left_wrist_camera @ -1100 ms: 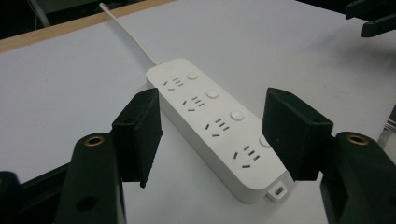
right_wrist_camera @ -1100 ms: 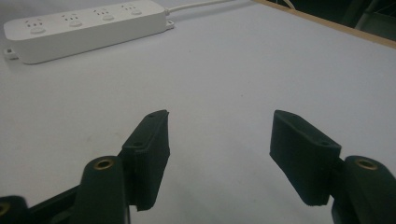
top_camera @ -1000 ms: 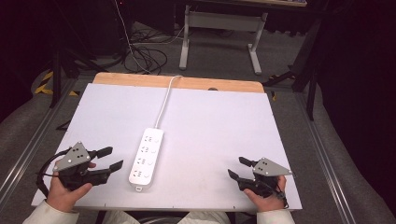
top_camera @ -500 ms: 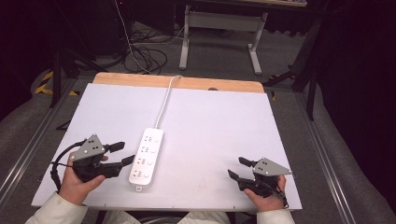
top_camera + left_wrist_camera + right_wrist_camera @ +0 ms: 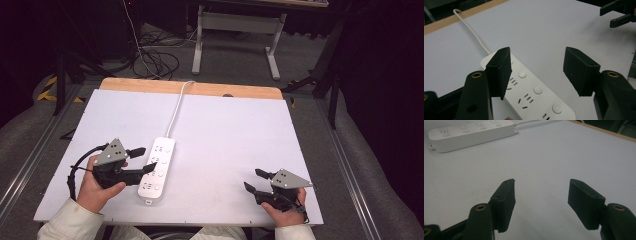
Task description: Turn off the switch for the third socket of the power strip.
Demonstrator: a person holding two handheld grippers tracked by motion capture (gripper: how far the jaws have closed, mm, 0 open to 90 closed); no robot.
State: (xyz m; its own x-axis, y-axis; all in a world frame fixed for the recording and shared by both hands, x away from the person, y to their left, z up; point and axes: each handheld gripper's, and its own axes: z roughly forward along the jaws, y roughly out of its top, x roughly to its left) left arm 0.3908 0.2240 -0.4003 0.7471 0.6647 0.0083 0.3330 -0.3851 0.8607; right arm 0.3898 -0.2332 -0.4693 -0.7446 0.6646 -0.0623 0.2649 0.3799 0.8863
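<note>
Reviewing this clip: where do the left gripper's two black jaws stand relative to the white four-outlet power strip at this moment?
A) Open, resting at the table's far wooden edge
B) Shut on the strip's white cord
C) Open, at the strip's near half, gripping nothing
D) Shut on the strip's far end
C: the left gripper has its jaws spread wide apart, with the white four-outlet power strip below and between them, not clamped.
</note>
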